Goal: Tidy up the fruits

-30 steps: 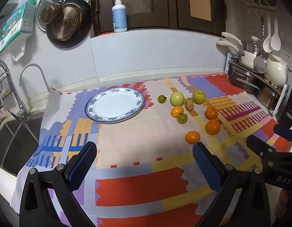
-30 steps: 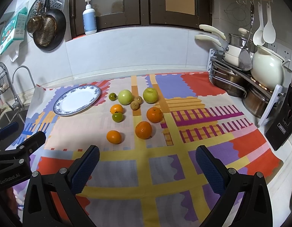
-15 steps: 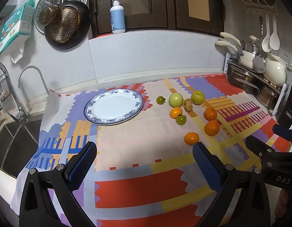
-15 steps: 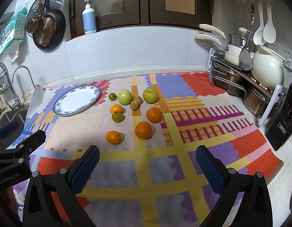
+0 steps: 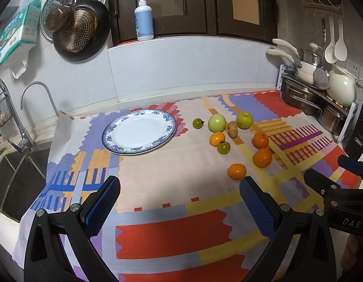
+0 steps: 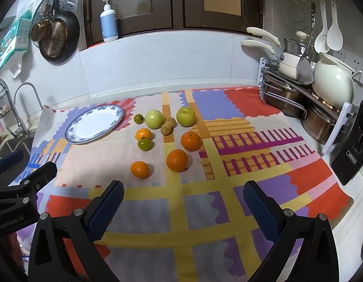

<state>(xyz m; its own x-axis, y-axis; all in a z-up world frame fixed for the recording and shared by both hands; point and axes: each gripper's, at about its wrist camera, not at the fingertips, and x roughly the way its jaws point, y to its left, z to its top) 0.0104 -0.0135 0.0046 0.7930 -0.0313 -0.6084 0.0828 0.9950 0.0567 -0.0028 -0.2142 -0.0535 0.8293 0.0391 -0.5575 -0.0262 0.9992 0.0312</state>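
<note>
An empty blue-rimmed white plate (image 5: 125, 149) (image 6: 71, 138) lies on a colourful patterned cloth (image 5: 176, 235) (image 6: 205, 211). To its right sits a loose cluster of fruit: two green apples (image 5: 216, 123) (image 6: 185, 116), several oranges (image 5: 236, 171) (image 6: 177, 160), small green citrus (image 5: 223, 147) (image 6: 144, 144) and two brown kiwis (image 5: 232, 131) (image 6: 166, 129). My left gripper (image 5: 179, 202) hovers open over the near cloth, below the plate. My right gripper (image 6: 182, 204) is open too, just short of the nearest oranges. Neither holds anything.
A sink with taps (image 5: 19, 141) lies left of the cloth. A rack of pots and a white kettle (image 6: 332, 82) stands at the right. Pans (image 5: 80, 33) and a soap bottle (image 5: 144, 21) are on the back wall. A black box (image 6: 353, 150) leans at the right edge.
The left gripper's view has risen and shifted slightly; plate and fruit sit a little lower-left in it. The right gripper and fruit are nearly unmoved.
</note>
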